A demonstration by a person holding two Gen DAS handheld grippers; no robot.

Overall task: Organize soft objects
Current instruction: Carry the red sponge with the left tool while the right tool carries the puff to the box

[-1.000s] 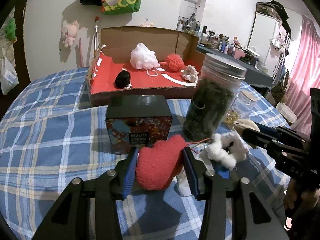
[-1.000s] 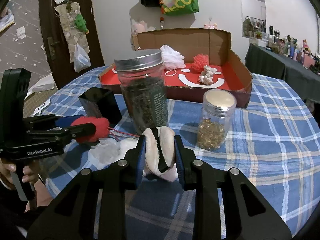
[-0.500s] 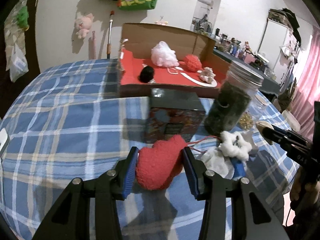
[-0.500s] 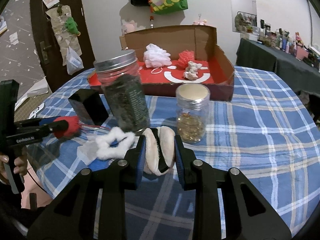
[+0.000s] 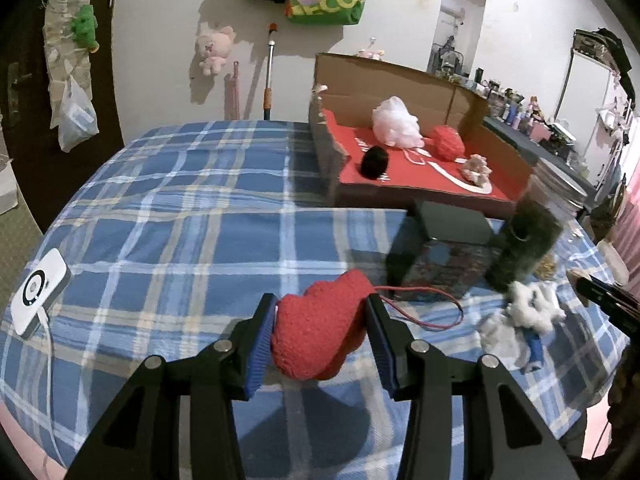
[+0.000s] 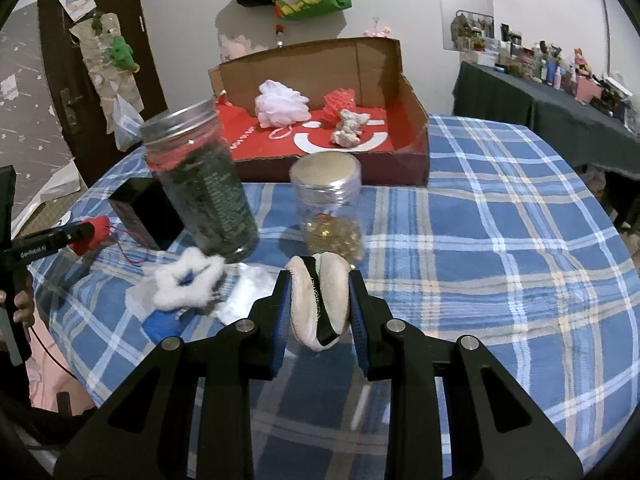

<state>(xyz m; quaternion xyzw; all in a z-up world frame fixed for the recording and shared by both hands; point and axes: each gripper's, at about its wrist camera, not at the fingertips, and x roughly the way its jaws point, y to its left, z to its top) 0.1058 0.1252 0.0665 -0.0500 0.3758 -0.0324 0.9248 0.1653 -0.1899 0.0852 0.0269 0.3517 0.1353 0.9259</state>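
Observation:
My left gripper (image 5: 322, 320) is shut on a red fuzzy heart-shaped soft toy (image 5: 320, 330) with a thin red cord, held above the blue plaid tablecloth. My right gripper (image 6: 318, 308) is shut on a cream folded pad with a black strap (image 6: 318, 306). A cardboard box with a red floor (image 5: 424, 178) (image 6: 260, 146) holds a white mesh puff (image 5: 396, 126), a red puff (image 5: 448, 142), a black pompom (image 5: 375, 163) and a beige soft piece (image 5: 476, 168). A white fluffy scrunchie (image 6: 188, 282) lies on the cloth at the left.
A tall jar of dark leaves (image 6: 200, 184), a small jar with golden contents (image 6: 328, 204) and a black box (image 5: 448, 248) stand before the cardboard box. A white device with a cable (image 5: 38, 292) lies at the table's left edge. The left gripper shows in the right wrist view (image 6: 94, 232).
Both grippers have swung left with their loads still held. In the left view the box and jars have shifted to the right; the white device has come into sight.

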